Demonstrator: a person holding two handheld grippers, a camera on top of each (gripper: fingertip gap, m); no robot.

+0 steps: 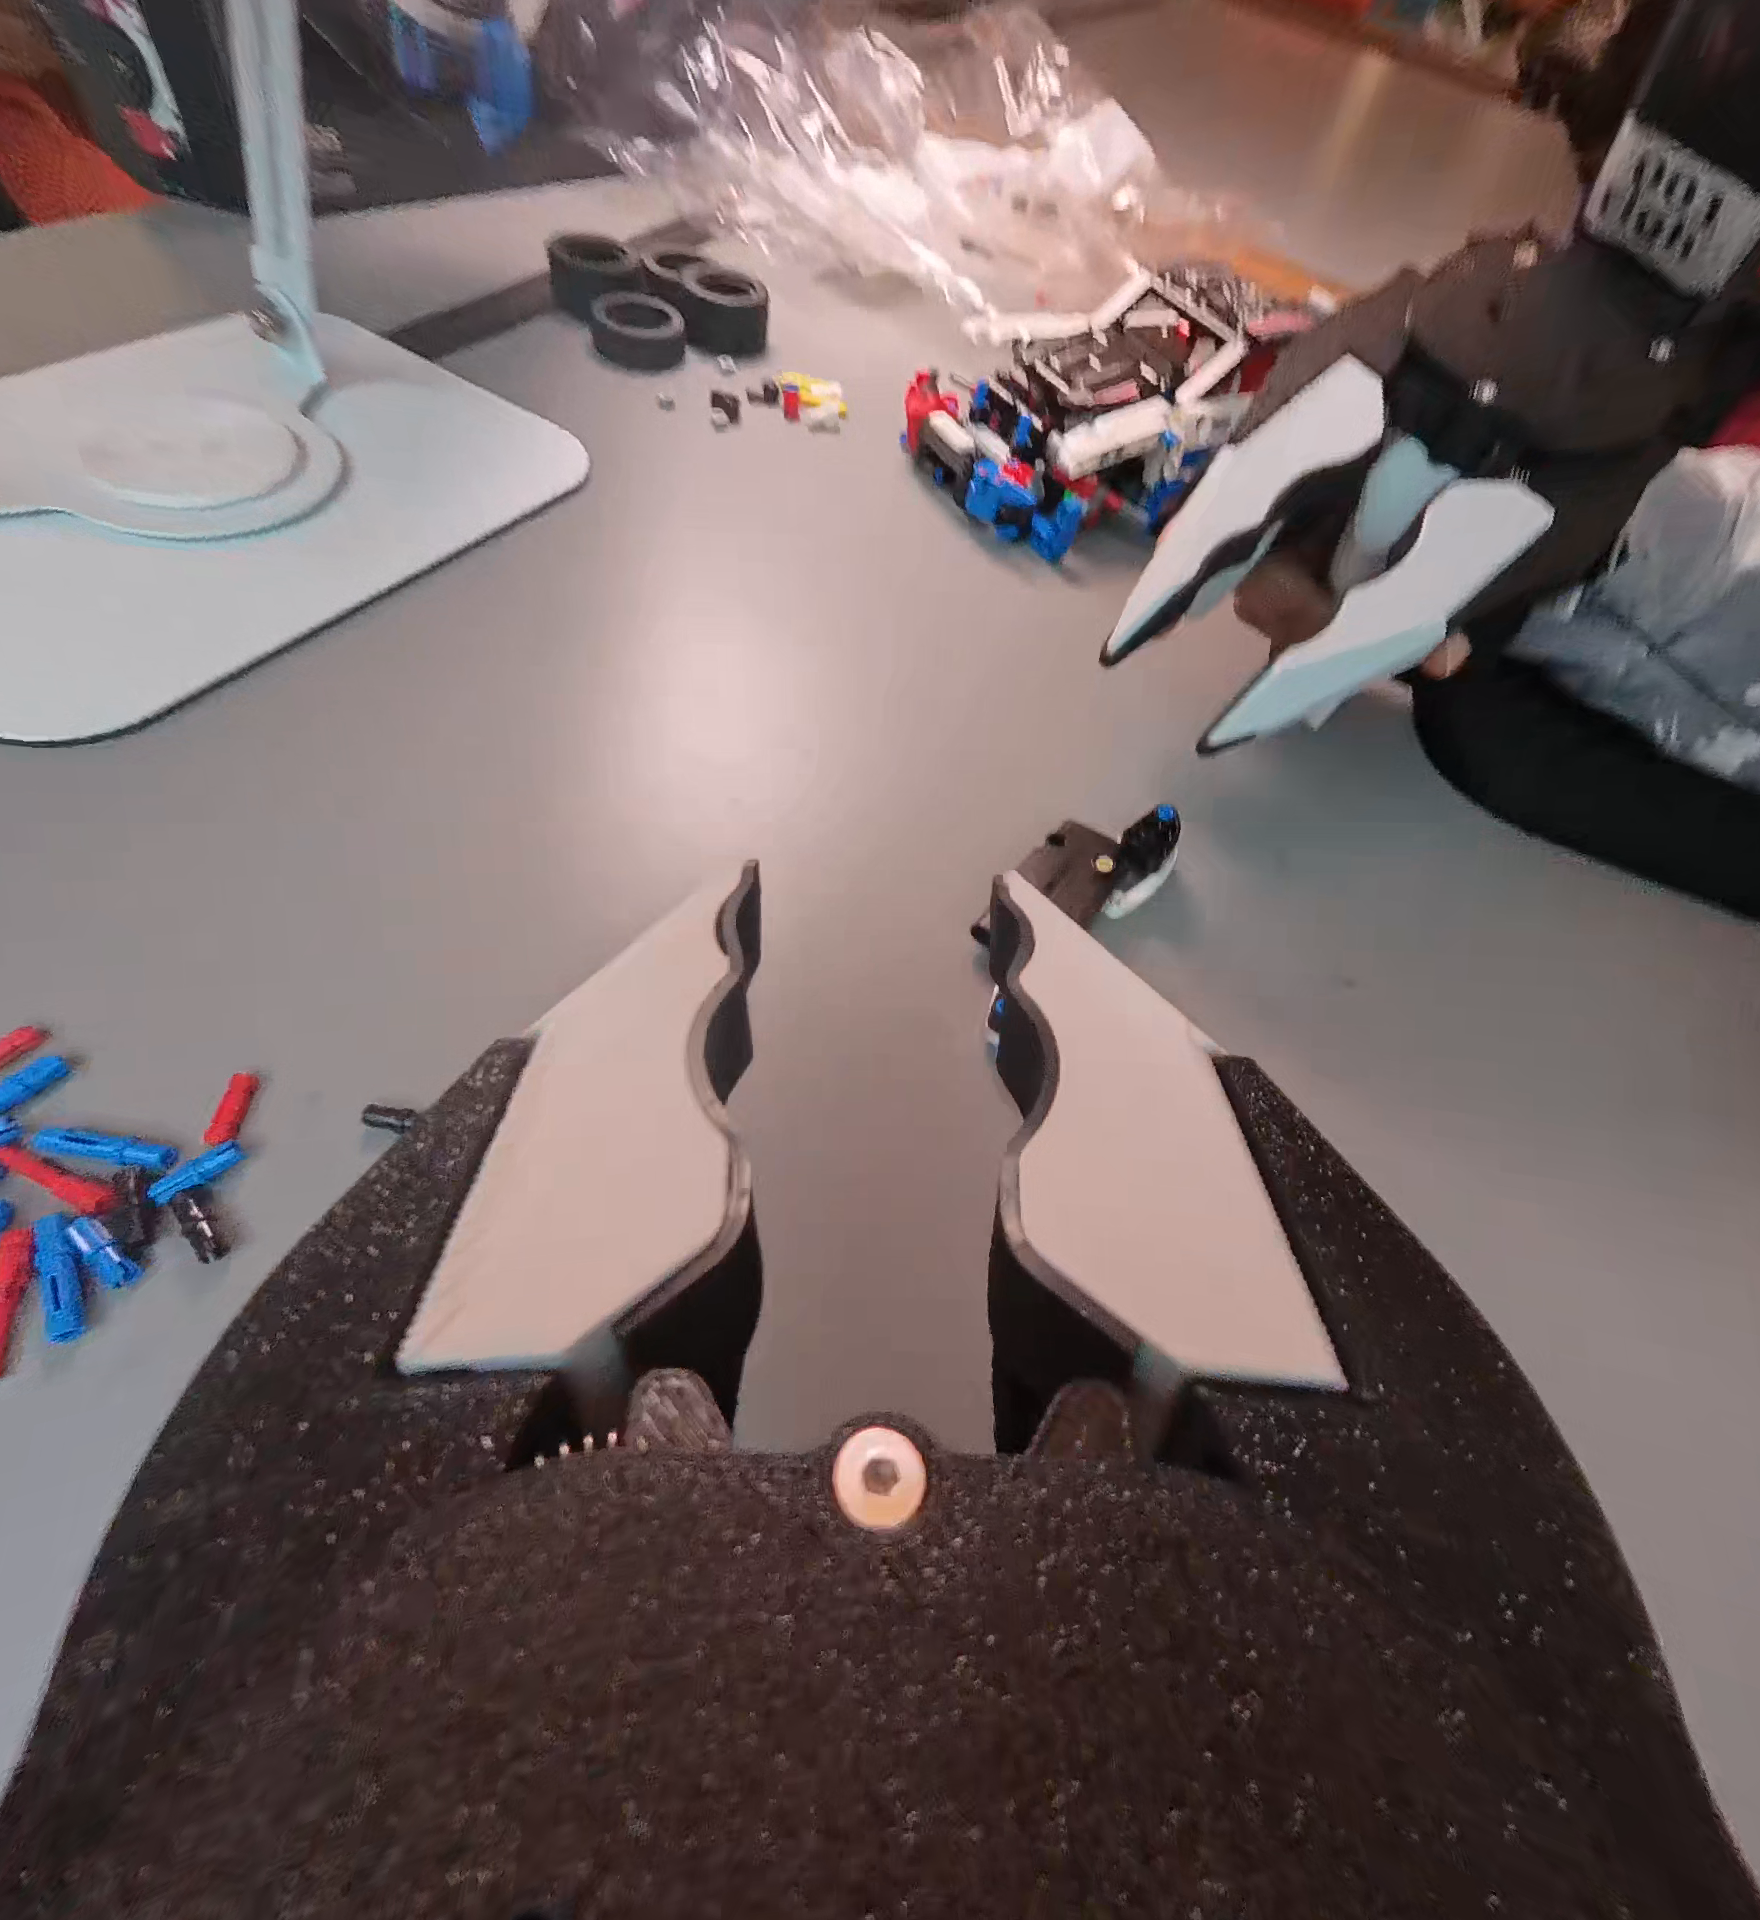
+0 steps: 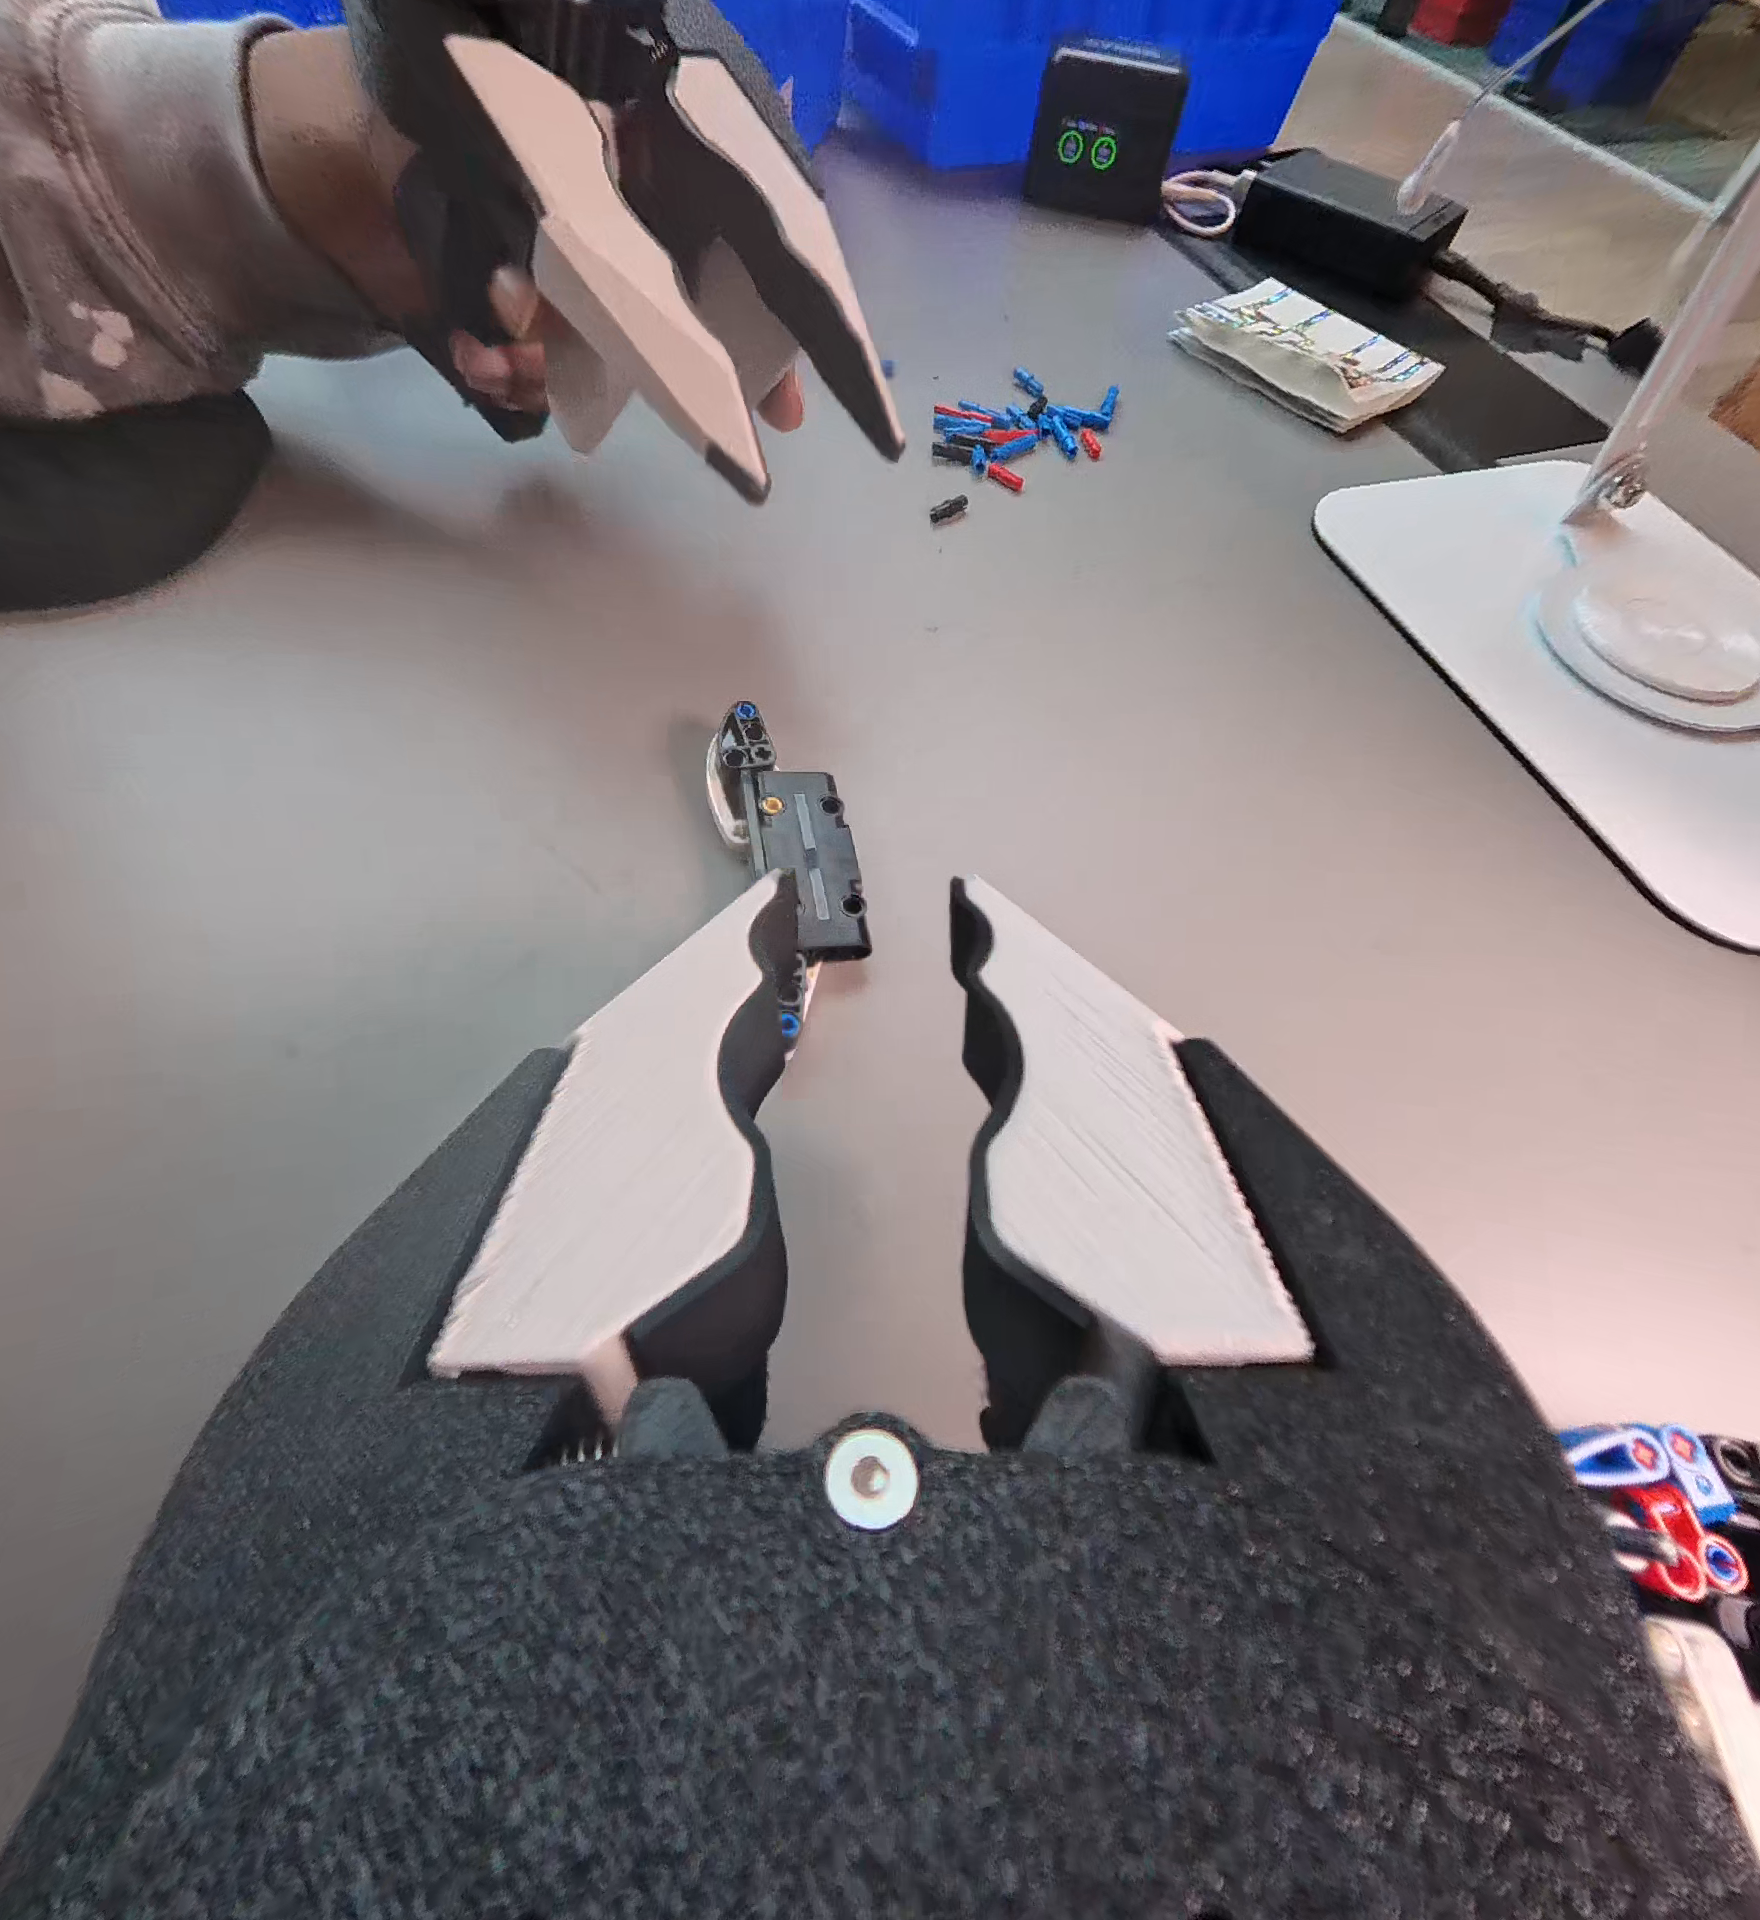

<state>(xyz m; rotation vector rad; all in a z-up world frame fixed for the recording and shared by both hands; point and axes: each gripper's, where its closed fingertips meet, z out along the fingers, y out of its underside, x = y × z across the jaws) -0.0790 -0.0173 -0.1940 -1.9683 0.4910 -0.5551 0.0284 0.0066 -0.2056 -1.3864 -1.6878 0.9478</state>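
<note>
Closest to my left lens, the left tool [image 1: 874, 914] is hanging low over the grey surface [image 1: 647, 727] with its fingers spread and nothing between them. The right tool [image 2: 865, 899] is likewise spread and empty, hovering just above the surface.

I am seeing a pale lamp base [image 1: 180, 499] sitting on the surface, and beyond it four black tyres [image 1: 663, 296], a scatter of tiny bricks [image 1: 782, 400], a half-built brick vehicle [image 1: 1094, 416] and crumpled clear plastic bags [image 1: 907, 156]. A heap of blue and red pins [image 1: 45, 1195] is lying off to the left of my left tool, with one black pin [image 1: 388, 1117] apart from it. In the right wrist view a black charger box [image 2: 1104, 130], a black power brick [image 2: 1343, 223] and a folded paper booklet [image 2: 1302, 348] are sitting at the far side (blue bins behind them are blurred).

A small black brick assembly [image 2: 798, 831] is lying flat on the surface, its long axis running away from my right lens and leaning slightly left, the rounded end with a blue pin pointing away. Its near end is sitting just beside the right tool's left fingertip [image 2: 767, 904]; I cannot tell whether they are touching. In the left wrist view it is partly hiding behind the right finger [image 1: 1063, 997].

Bare surface is lying between the two tools, and the surface's edge is running along the right of the left view beside a person's pale sleeve [image 1: 1707, 623].
</note>
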